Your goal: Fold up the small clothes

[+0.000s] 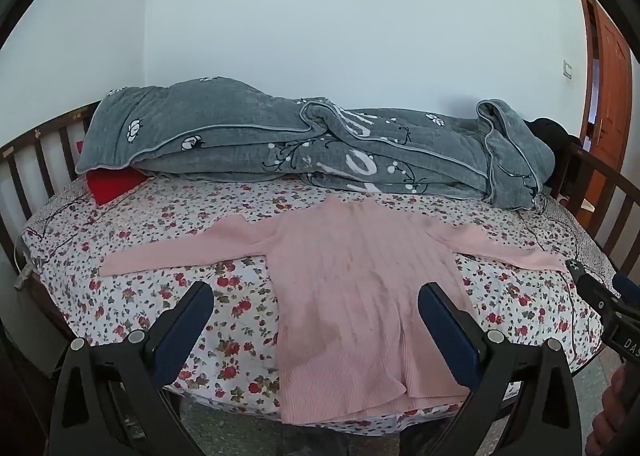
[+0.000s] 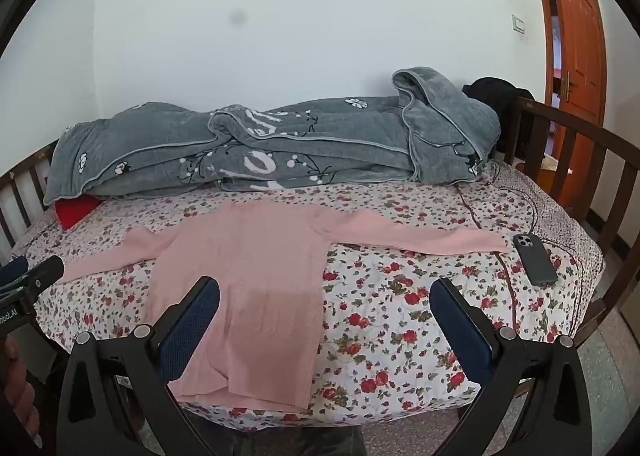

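Note:
A pink ribbed long-sleeved sweater (image 1: 360,288) lies flat on the floral bedsheet (image 1: 132,296), both sleeves spread sideways and its hem at the near edge of the bed. My left gripper (image 1: 316,296) hovers open above the hem, nothing between its blue pads. In the right wrist view the same sweater (image 2: 248,284) lies left of centre, and my right gripper (image 2: 326,294) stands open over its right side and the sheet (image 2: 400,316), holding nothing. Each view shows the other gripper at its edge.
A rumpled grey quilt (image 1: 300,143) fills the back of the bed, with a red cloth (image 1: 112,183) under its left end. A dark phone (image 2: 535,258) lies on the sheet beyond the right sleeve. Wooden rails (image 2: 580,159) border the bed; an orange door (image 2: 576,35) stands at the right.

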`<state>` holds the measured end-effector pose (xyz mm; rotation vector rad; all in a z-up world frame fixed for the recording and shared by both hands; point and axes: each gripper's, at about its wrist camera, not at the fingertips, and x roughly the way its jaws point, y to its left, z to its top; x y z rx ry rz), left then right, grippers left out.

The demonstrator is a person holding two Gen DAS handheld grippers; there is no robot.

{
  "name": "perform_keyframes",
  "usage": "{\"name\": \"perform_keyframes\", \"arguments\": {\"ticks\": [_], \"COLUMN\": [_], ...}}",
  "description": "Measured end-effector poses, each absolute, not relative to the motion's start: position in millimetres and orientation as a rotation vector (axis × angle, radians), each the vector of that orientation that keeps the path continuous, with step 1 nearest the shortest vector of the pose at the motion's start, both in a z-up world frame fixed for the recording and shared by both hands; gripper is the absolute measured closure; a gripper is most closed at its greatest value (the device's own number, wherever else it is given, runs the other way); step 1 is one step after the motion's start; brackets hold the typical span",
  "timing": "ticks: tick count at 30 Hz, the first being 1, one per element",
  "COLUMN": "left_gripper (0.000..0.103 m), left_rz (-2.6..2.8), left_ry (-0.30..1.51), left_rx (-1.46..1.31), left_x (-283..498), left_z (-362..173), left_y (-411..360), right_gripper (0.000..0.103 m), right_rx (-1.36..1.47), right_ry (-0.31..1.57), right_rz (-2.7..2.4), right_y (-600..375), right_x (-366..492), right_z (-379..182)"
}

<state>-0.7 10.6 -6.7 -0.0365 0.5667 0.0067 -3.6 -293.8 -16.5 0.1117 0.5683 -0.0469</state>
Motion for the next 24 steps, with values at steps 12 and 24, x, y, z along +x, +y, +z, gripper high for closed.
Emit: {"name": "perform_keyframes", "arguments": {"ticks": [12,24], "left_gripper": [0.0,0.0], "left_rz": [0.006,0.015], "left_ry": [0.563,0.566], "left_rx": [-0.043,-0.049], "left_x": [-2.4,-6.4], "left_z": [-6.0,-5.0], "left_y": [12.0,18.8], "right_gripper": [0.0,0.0], "right_rx": [0.116,0.127], "right_ry": [0.564,0.557], "right_rz": [-0.04,-0.041], "right_y": [-291.3,-293.6], "right_x": [-6.7,-12.1], "right_z": [-14.8,-12.5]}}
